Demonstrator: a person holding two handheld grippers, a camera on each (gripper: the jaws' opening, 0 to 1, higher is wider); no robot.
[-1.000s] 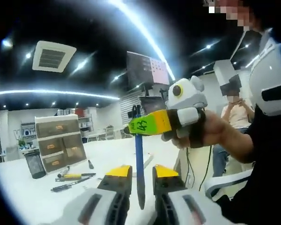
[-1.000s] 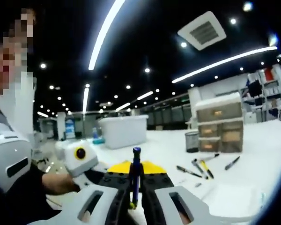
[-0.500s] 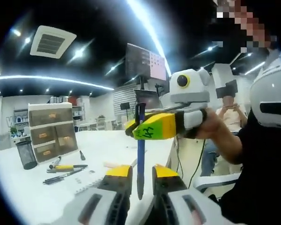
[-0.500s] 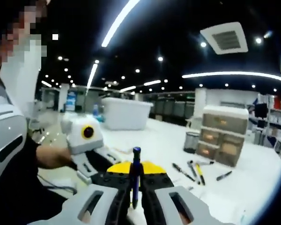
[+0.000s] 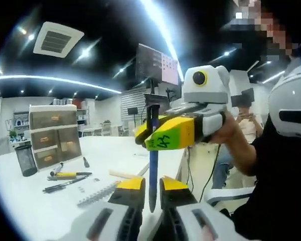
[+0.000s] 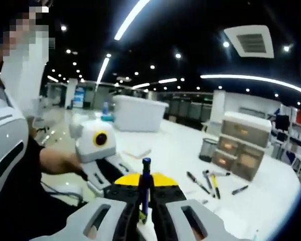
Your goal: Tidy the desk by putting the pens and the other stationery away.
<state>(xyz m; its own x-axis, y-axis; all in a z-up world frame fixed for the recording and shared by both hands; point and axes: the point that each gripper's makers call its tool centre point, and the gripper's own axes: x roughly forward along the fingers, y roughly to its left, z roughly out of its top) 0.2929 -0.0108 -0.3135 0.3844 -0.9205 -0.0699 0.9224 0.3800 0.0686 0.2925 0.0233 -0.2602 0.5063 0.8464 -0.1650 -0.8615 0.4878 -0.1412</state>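
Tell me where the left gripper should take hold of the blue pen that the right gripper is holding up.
Grip the bare lower barrel of the blue pen, coming from its free end with one jaw on each side. The right gripper clamps the upper part, so only the lower stretch is free, and it hangs between the open jaws of the left gripper.

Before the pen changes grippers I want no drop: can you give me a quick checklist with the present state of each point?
1. Right gripper clamped on the blue pen: ok.
2. Left gripper jaws around the pen's lower end: ok; whether they pinch it, cannot tell.
3. Pen lifted above the white desk: ok.
4. Mesh pen cup upright: ok.
5. Loose pens waiting near the drawer unit: not ok, still out.
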